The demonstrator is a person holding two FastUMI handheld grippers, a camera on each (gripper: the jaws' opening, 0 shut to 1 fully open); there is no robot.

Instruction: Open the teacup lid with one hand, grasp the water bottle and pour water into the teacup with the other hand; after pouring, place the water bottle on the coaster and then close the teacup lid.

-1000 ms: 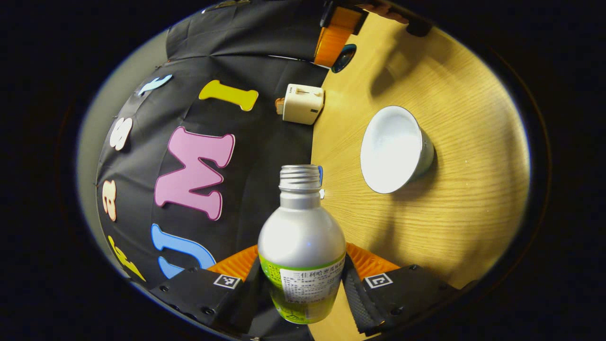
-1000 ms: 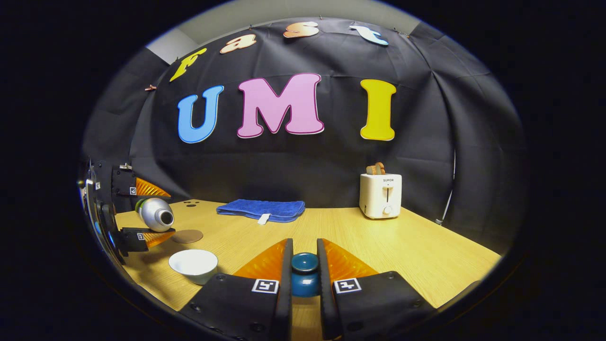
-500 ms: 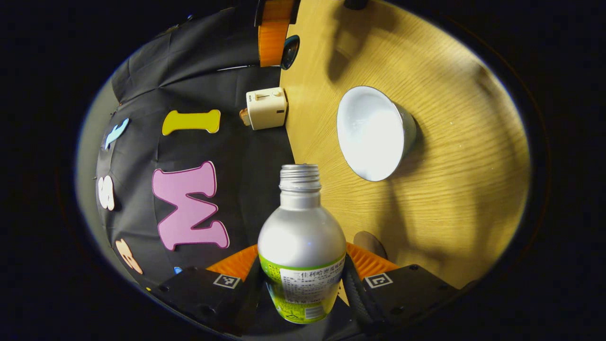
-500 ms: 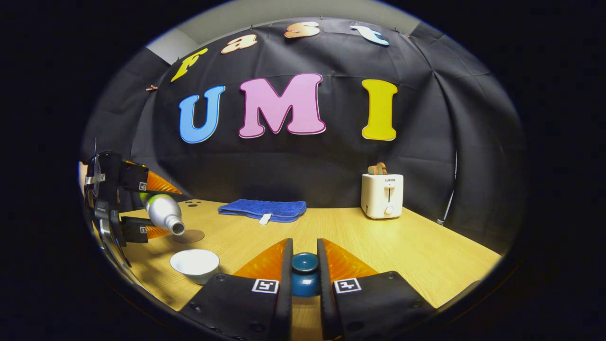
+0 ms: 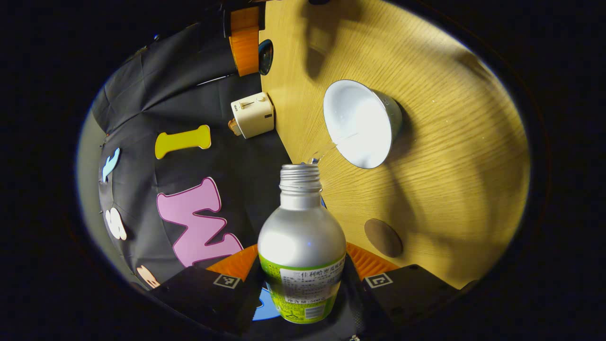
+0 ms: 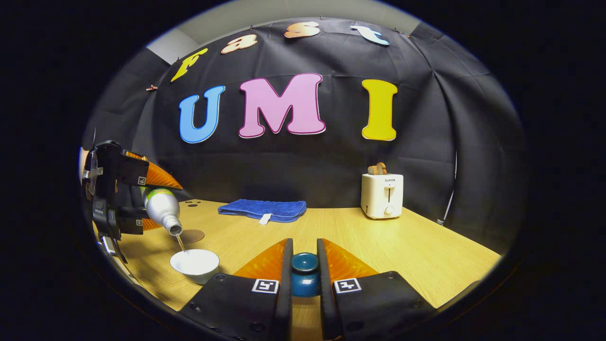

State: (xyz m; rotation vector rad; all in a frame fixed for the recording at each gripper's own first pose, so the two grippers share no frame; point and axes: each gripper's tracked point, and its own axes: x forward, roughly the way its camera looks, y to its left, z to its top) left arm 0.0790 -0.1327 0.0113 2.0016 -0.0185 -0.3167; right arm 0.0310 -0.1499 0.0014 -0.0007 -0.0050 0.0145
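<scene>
My left gripper (image 5: 303, 279) is shut on a silver water bottle (image 5: 301, 241) with a green label and an uncapped neck. The bottle is tipped mouth-down, and a thin stream of water runs from it into the open white teacup (image 5: 360, 124) on the wooden table. In the right gripper view the tilted bottle (image 6: 162, 208) hangs above the teacup (image 6: 195, 264) at the left, held by the left gripper (image 6: 142, 199). My right gripper (image 6: 304, 274) is shut on the dark blue teacup lid (image 6: 304, 273), held off to the right of the cup. A round brown coaster (image 5: 383, 237) lies near the cup.
A white toaster (image 6: 381, 195) stands at the back right of the table (image 6: 416, 251). A folded blue cloth (image 6: 262, 210) lies along the back wall. The coaster (image 6: 191, 235) sits just behind the cup.
The left gripper has tipped the bottle further down over the cup, and water now streams out of it into the cup. The right gripper has stayed still with the lid.
</scene>
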